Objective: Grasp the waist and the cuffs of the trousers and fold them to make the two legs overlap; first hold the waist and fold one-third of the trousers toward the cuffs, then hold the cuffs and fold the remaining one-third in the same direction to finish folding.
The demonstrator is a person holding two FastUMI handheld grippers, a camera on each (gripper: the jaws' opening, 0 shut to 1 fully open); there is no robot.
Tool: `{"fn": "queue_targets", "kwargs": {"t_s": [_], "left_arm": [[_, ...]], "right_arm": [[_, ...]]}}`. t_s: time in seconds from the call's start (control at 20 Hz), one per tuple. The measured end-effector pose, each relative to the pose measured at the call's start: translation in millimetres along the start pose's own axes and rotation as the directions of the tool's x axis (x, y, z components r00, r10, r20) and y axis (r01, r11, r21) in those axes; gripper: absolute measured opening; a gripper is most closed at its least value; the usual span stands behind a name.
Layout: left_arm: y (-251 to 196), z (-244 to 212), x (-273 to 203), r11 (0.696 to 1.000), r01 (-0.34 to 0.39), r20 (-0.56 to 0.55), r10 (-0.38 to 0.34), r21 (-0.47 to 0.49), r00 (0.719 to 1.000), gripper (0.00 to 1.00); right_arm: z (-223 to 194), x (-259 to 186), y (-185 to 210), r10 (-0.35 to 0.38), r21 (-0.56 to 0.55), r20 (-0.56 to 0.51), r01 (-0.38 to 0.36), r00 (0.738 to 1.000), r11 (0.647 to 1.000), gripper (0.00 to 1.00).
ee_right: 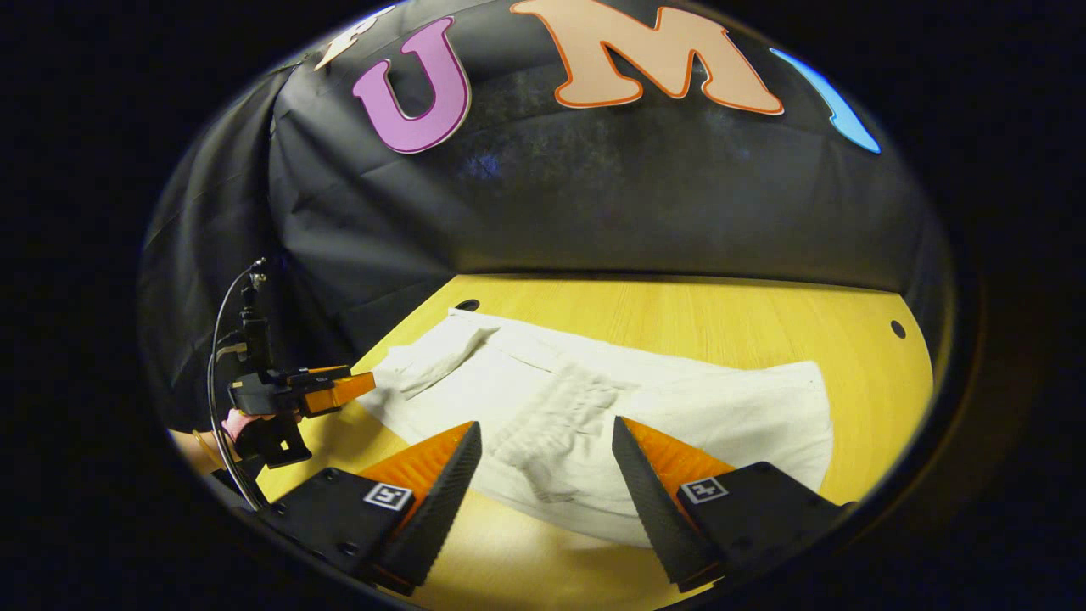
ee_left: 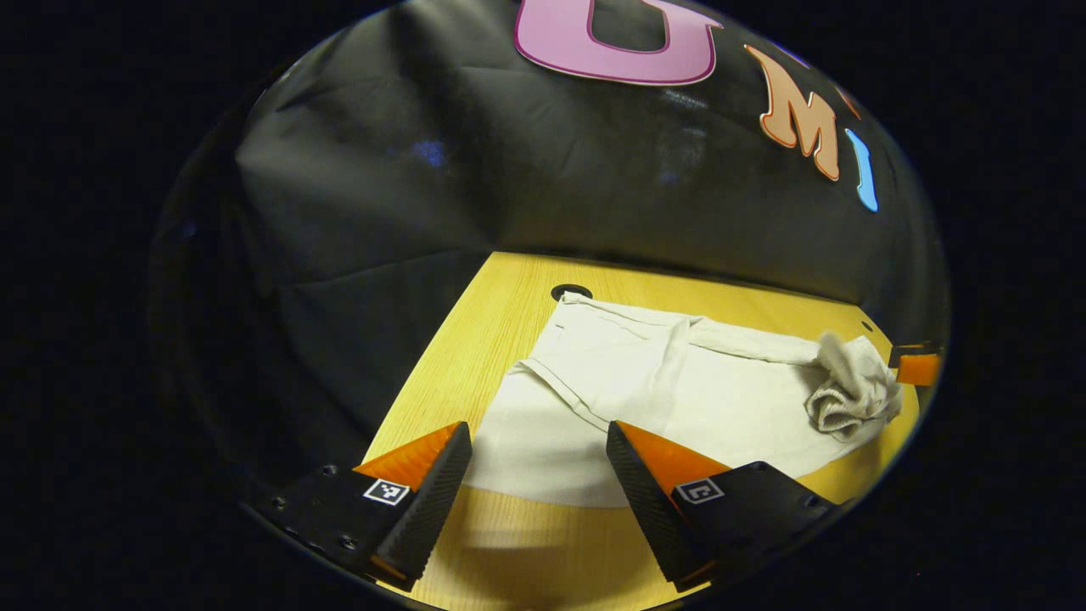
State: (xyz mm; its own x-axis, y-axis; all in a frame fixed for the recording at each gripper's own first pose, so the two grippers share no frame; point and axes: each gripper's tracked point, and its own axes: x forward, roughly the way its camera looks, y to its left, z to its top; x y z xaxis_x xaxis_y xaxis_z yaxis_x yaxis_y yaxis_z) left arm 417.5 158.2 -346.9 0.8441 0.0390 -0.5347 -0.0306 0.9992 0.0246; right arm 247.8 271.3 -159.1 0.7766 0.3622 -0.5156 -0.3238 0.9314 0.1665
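The white trousers lie spread on the wooden table, running from about 11 o'clock to 3 o'clock in the left gripper view, with one end bunched into a crumpled lump at 3 o'clock. The left gripper hangs released, jaws wide apart, just above the near hem of the cloth at 6 o'clock, pinching nothing. In the right gripper view the right gripper is likewise released, its fingers straddling a puckered, gathered patch that looks like the elastic waist, without touching it. The other gripper, held in a hand, sits off at 9 o'clock there. No fold looks begun, so the first grasp is probably the step in hand. To do it well, each claw should drop low, bite both layers at an edge, and lift together so the legs stack squarely; the crumpled end wants flattening first.
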Motion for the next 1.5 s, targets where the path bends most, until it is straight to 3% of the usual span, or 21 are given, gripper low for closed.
{"fn": "queue_targets", "kwargs": {"t_s": [0.2,0.25,0.35,0.45,0.6,0.65,0.75,0.8,0.95,1.0,1.05,1.1,1.2,1.45,1.5], "left_arm": [[6.3,-10.9,8.7,1.0,-0.004,-0.045,0.005,0.017,0.999,0.97],[6.6,-11.8,7.8,1.0,-0.003,-0.054,0.004,0.021,0.999,0.97],[5.0,-11.7,11.0,0.999,0.004,-0.048,-0.003,0.035,0.999,0.97],[6.1,-15.8,10.4,0.999,-0.006,-0.071,0.01,0.048,0.997,0.95],[6.9,-15.2,10.5,0.998,-0.009,-0.075,0.014,0.068,0.997,0.94],[5.5,-16.3,11.3,0.998,-0.002,-0.08,0.007,0.067,0.997,0.93],[0.0,-14.6,12.1,0.997,0.008,-0.087,-0.002,0.071,0.996,0.82],[-4.0,-15.0,14.1,0.997,0.018,-0.092,-0.011,0.075,0.996,0.78],[-17.9,-11.9,17.7,0.995,0.055,-0.094,-0.047,0.085,0.994,0.44],[-23.0,-11.4,19.8,0.994,0.07,-0.088,-0.063,0.079,0.994,0.31],[-25.3,-10.4,21.5,0.995,0.074,-0.08,-0.068,0.07,0.994,0.13],[-24.6,-9.4,21.8,0.995,0.079,-0.073,-0.074,0.062,0.995,0.07],[-24.6,-8.2,20.6,0.997,0.081,-0.058,-0.079,0.018,0.995,0.0],[-29.0,7.6,10.7,0.986,0.102,0.003,-0.103,-0.13,0.995,0.0],[-31.5,14.0,6.8,0.984,0.11,0.018,-0.109,-0.141,0.994,0.0]], "right_arm": [[7.0,-1.9,-8.3,-0.03,0.022,0.021,0.029,0.999,0.999,0.96],[9.0,-3.6,-12.7,-0.041,0.022,0.025,0.04,0.999,0.999,0.92],[9.2,-6.1,-20.6,-0.058,0.027,0.022,0.057,0.998,0.998,0.96],[10.1,-7.5,-25.8,-0.066,0.042,0.021,0.066,0.998,0.997,0.92],[12.3,-10.9,-29.1,-0.073,0.062,0.03,0.071,0.997,0.996,0.96],[13.5,-12.4,-29.9,-0.074,0.067,0.033,0.072,0.997,0.995,0.92],[14.1,-14.1,-32.3,-0.08,0.071,0.034,0.077,0.996,0.994,0.96],[13.3,-15.3,-33.1,-0.081,0.073,0.033,0.079,0.996,0.994,0.92],[12.4,-20.1,-35.8,-0.085,0.08,0.031,0.082,0.996,0.993,0.92],[12.0,-21.7,-36.6,-0.087,0.081,0.029,0.085,0.996,0.993,0.96],[11.6,-23.6,-37.0,-0.088,0.081,0.028,0.086,0.996,0.993,0.96],[10.3,-25.5,-37.4,-0.09,0.08,0.025,0.088,0.996,0.993,0.96],[7.9,-29.0,-41.1,-0.1,0.071,0.018,0.098,0.995,0.993,0.96],[7.5,-37.6,-52.5,-0.124,0.073,0.011,0.123,0.992,0.99,0.96],[7.7,-39.5,-53.8,-0.128,0.075,0.012,0.127,0.992,0.989,0.92]]}}
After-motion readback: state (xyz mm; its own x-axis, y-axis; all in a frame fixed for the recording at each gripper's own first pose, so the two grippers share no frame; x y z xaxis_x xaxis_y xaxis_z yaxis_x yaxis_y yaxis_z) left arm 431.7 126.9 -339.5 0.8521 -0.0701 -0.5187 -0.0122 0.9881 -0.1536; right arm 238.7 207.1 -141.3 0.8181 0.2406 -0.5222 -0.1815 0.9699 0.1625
